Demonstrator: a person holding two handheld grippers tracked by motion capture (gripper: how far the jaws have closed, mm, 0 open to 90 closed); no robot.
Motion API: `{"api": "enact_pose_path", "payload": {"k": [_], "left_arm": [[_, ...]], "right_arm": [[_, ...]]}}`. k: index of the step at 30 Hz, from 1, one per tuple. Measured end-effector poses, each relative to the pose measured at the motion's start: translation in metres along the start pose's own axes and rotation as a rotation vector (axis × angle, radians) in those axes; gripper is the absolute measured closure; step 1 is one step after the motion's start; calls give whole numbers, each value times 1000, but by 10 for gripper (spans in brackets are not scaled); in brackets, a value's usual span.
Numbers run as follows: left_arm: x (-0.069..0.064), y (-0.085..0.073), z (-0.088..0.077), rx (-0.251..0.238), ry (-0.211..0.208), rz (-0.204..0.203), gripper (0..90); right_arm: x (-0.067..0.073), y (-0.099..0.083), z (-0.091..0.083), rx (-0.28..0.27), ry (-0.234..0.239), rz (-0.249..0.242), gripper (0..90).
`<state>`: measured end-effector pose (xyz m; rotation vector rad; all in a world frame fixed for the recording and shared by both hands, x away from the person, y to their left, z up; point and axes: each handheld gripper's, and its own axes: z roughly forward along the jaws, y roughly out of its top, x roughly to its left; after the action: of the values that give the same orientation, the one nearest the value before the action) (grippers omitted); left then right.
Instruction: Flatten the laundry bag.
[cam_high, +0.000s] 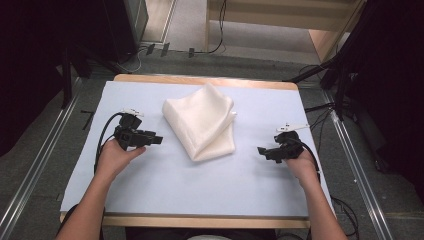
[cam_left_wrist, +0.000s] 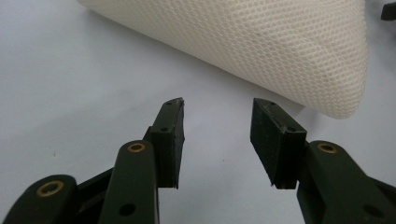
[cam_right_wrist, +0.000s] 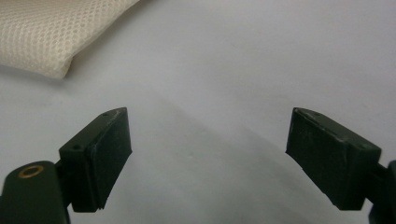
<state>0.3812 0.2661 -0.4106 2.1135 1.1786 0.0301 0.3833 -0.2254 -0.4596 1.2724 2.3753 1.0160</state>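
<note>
1. The folded mesh cloth (cam_high: 202, 122) was positioned at table centre.
2. The left gripper (cam_high: 156, 139), at its 9 o'clock, and right gripper (cam_high: 261, 151), at 3 o'clock, were held released, empty.
3. Risk was judged: one layer pinched alone, unfolding the cloth.

The high view hangs above the person's edge of the table (cam_high: 150, 200), looking forward and down, far enough to take in the whole pale blue top and the floor beyond. The folded cream cloth (cam_high: 202, 122) serves as landmark. The left gripper view sits low, close to the cloth (cam_left_wrist: 261, 46), facing its near edge between 2 black jaws. The right gripper view, equally low, looks across bare tabletop with the cloth's corner (cam_right_wrist: 42, 37) at upper left. All 3 views share the cloth and the surface around it.
</note>
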Motion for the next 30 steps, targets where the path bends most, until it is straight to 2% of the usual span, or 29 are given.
{"api": "enact_pose_path", "payload": {"k": [2,4,5,9,11,12,13,15,17,22,24,30], "left_arm": [[-1,-1,1,-6,-23,7,539],[-2,-2,3,4,-13,20,535],[-3,-2,3,6,-10,25,532],[-3,-4,5,7,-3,14,510],[-1,-4,5,16,17,-3,494],[0,-4,5,16,13,-6,490],[0,-4,5,13,18,0,481],[0,-4,4,5,19,10,471],[0,-4,4,-1,13,3,457],[-4,-2,5,3,9,22,435],[-5,-1,4,-1,5,20,429],[-7,1,1,-21,-7,12,388]], "right_arm": [[1,3,0,4,-17,22,135],[3,6,-1,-24,-38,58,135],[3,8,-2,-48,-29,76,135],[8,9,-4,-77,2,41,132],[10,10,-2,-74,-3,38,132],[11,10,-2,-70,-8,38,133],[11,10,-1,-70,-14,35,135],[12,11,0,-66,-19,45,140],[11,12,1,-64,-29,56,140],[11,11,0,-36,-9,47,141],[12,11,0,-38,8,48,143],[14,13,2,-32,-8,60,181]]}}
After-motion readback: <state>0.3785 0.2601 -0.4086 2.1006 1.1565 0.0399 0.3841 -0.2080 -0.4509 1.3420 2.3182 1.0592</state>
